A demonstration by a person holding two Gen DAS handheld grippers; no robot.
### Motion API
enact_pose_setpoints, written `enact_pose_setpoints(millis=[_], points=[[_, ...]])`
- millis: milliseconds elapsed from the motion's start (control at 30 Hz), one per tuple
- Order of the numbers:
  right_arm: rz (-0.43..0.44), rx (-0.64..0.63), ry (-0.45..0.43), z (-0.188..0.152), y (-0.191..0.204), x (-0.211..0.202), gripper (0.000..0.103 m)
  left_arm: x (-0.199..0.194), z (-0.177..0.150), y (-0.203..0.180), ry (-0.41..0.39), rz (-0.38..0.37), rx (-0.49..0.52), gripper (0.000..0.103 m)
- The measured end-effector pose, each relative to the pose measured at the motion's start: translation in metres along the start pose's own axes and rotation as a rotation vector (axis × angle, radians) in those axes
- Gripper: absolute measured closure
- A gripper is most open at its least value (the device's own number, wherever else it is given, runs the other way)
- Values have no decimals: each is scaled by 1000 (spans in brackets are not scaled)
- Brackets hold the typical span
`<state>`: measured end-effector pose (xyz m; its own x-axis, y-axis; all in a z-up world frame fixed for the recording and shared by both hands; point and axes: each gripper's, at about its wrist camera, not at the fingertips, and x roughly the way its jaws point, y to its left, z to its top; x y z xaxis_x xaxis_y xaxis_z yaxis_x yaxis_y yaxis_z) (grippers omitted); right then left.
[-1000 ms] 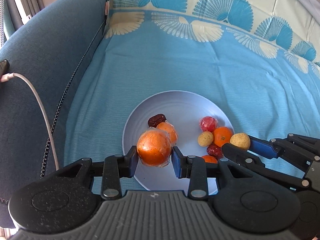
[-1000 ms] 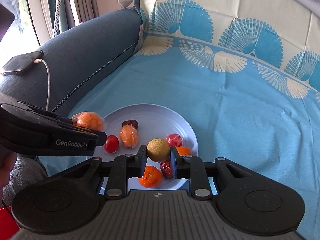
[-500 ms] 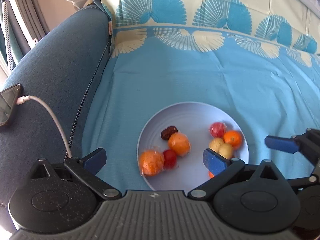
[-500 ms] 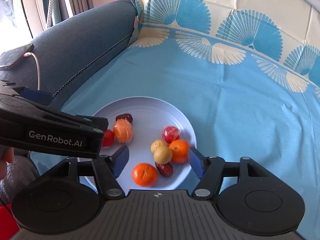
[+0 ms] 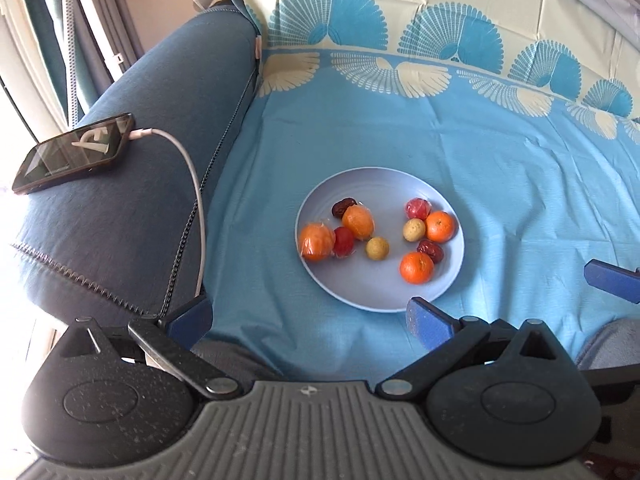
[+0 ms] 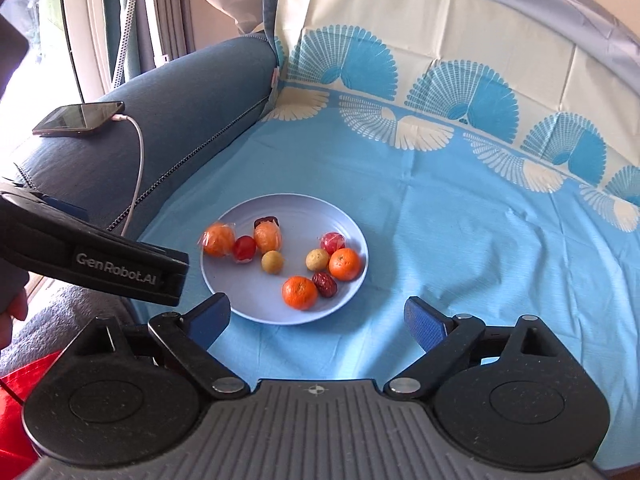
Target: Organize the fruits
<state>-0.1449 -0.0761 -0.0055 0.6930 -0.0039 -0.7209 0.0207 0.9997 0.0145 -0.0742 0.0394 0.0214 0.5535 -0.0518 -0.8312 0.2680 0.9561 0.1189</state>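
A pale blue plate (image 5: 360, 284) (image 6: 288, 212) on the blue cloth holds all the fruit. At its left lie a wrapped orange (image 5: 316, 242) (image 6: 218, 239), a red tomato (image 5: 343, 242) and a second wrapped orange (image 5: 358, 222). A tan round fruit (image 5: 377, 249) (image 6: 273, 262) sits mid-plate. Two mandarins (image 5: 416, 267), dates and another tan fruit are on the right. My left gripper (image 5: 308, 318) hangs open and empty near the plate's front edge. The jaws of my right gripper (image 6: 318, 316) are opening with nothing between them.
A phone (image 5: 74, 152) on a white cable (image 5: 192, 184) rests on the dark blue sofa arm (image 5: 140, 220) at left. The patterned cloth (image 6: 480, 220) spreads right and back of the plate. Something red (image 6: 16, 400) lies at the lower left.
Both grippers opened. The left let go of the wrapped orange and the right let go of the tan fruit; both now lie on the plate. Both grippers drew back and up.
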Motion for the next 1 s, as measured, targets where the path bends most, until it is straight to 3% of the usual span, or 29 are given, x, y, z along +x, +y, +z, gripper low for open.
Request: enact_pose_setpoints(millis=[433,833,1000], points=[[-25,-16,-77,-17,8,-48,7,-45,-20,-9,-66,7,14,0],[-44,-19,-102,-18,7,-60,7,-49,-24,-11,-80,62,20,0],[-49,-23,-95,-19,8,-59,7,-45,-22,-8,-36,43,13,0]])
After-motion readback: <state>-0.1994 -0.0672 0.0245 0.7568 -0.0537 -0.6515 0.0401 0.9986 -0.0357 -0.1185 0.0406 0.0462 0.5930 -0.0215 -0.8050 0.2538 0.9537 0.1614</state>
